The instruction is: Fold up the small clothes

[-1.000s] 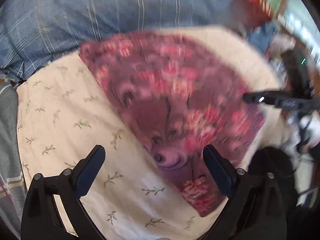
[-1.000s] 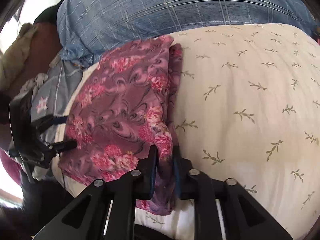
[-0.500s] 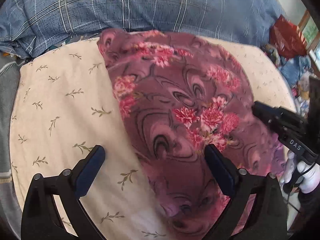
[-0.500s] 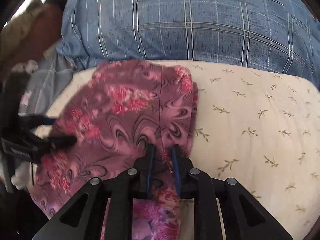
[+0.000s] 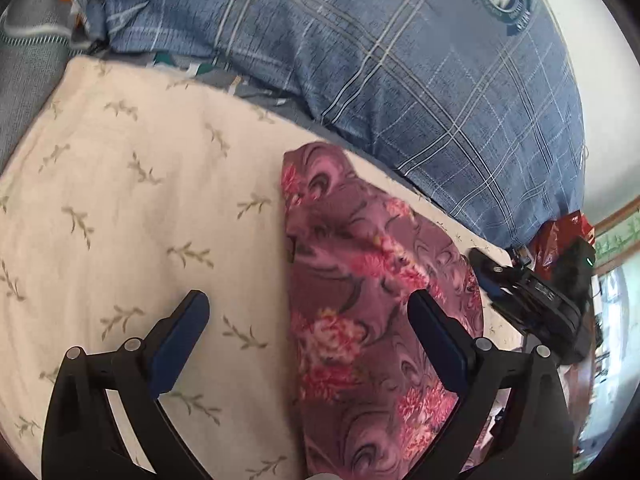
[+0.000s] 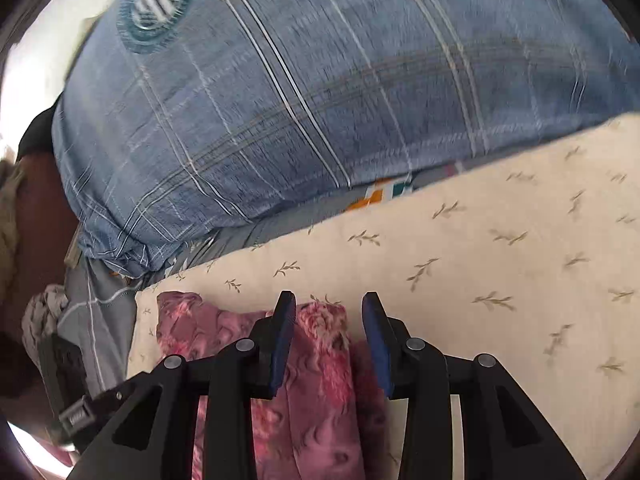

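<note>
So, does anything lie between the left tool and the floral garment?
Nothing visible. The left tool hangs open right over the floral garment, which lies on the cream leaf-print sheet with nothing on top of it.

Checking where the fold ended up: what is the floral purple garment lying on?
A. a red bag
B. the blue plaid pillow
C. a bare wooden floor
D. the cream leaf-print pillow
D: the floral purple garment lies flat on the cream leaf-print pillow, in front of the blue plaid pillow.
</note>
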### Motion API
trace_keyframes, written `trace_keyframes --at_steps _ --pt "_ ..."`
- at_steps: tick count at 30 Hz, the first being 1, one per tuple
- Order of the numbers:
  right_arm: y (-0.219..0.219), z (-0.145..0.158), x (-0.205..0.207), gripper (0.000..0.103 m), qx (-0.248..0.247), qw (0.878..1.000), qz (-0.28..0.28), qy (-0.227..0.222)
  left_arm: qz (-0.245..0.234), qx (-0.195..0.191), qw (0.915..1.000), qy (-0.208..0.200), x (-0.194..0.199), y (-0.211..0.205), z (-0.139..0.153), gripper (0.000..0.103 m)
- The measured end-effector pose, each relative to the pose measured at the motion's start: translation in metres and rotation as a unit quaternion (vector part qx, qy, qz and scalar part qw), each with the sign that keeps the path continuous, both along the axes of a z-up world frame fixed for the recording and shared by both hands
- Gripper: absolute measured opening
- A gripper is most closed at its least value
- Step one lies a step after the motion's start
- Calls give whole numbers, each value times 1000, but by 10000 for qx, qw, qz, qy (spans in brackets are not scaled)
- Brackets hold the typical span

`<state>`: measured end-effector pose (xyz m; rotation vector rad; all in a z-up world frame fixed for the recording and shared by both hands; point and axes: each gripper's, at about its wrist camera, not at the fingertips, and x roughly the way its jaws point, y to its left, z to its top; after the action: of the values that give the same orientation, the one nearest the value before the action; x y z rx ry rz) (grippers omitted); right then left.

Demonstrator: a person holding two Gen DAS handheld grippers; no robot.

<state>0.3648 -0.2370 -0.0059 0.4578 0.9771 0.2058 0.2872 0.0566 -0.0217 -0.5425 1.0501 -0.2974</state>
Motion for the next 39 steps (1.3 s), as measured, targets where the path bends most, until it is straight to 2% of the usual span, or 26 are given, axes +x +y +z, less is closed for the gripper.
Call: trace_keyframes --at_steps 1,2,3,4,6,7,9,12,14,16,17,18,20,22,23,25,26,27,30,32,35,36,37,39 --pt "3 -9 7 30 159 9996 130 215 2 103 9999 -23 -4 -3 0 100" --pt "8 -13 9 14 165 9991 290 280 14 209 9998 -29 -2 -5 -1 100" --pt "11 -12 8 8 77 9990 384 209 39 330 9994 -15 3 -9 -4 100" --pt "15 -8 4 7 -14 9987 506 -17 57 441 9990 -9 4 -13 -5 100" --pt "9 -7 0 7 40 9991 381 -183 77 731 9973 -60 3 -21 -5 100" --pt "3 -14 2 6 76 9995 300 -48 56 892 9960 -62 2 -23 -4 100" --pt "-2 -26 5 7 -247 9991 207 279 26 1060 9943 -139 2 -24 -1 100" --pt "-4 -8 -8 13 -428 9990 -84 -41 419 861 9951 -235 -5 -2 9 99" --pt "2 13 -19 13 -291 9987 50 -419 792 609 9942 -388 -12 17 15 99" --pt "18 30 -29 13 -143 9964 440 -708 956 403 9935 -475 -18 27 18 99" --pt "28 36 -34 13 -165 9946 653 -791 907 415 9938 -496 -19 26 20 99" --pt "35 38 -36 13 -201 9933 764 -839 789 612 9935 -541 -20 19 20 99" --pt "50 31 -38 14 -506 9906 989 -800 588 1308 9881 -556 -20 -2 18 99" --pt "54 9 -35 13 -934 9897 1005 -407 247 2369 9708 -279 -15 -30 1 100" --pt "51 -4 -32 8 -1101 9885 1029 -111 145 2556 9664 -216 -14 -36 -7 100" --pt "44 -2 -41 8 -940 9906 955 -293 253 2285 9731 -132 -15 -27 -7 99" --pt "42 2 -45 18 -966 9910 875 -291 253 2026 9789 -45 -15 -19 -6 99" --pt "39 9 -51 18 -1011 9911 801 -334 255 1746 9843 0 -16 -11 -4 99" --pt "36 27 -76 20 -839 9896 1051 -519 62 1346 9909 -66 -29 -8 6 99" --pt "32 30 -91 25 -945 9877 1122 -541 -258 1275 9912 -237 -45 -19 15 99" --pt "26 23 -98 31 -952 9903 891 -478 -836 1283 9877 -330 -61 -43 15 99" --pt "22 17 -100 31 -836 9920 842 -423 -1055 1433 9836 -310 -63 -54 11 99" --pt "19 8 -101 29 -826 9925 844 -306 -1165 1701 9781 -300 -65 -64 6 100" --pt "21 -9 -103 32 -1155 9889 907 -205 -1253 2376 9626 -356 -66 -82 -8 102"
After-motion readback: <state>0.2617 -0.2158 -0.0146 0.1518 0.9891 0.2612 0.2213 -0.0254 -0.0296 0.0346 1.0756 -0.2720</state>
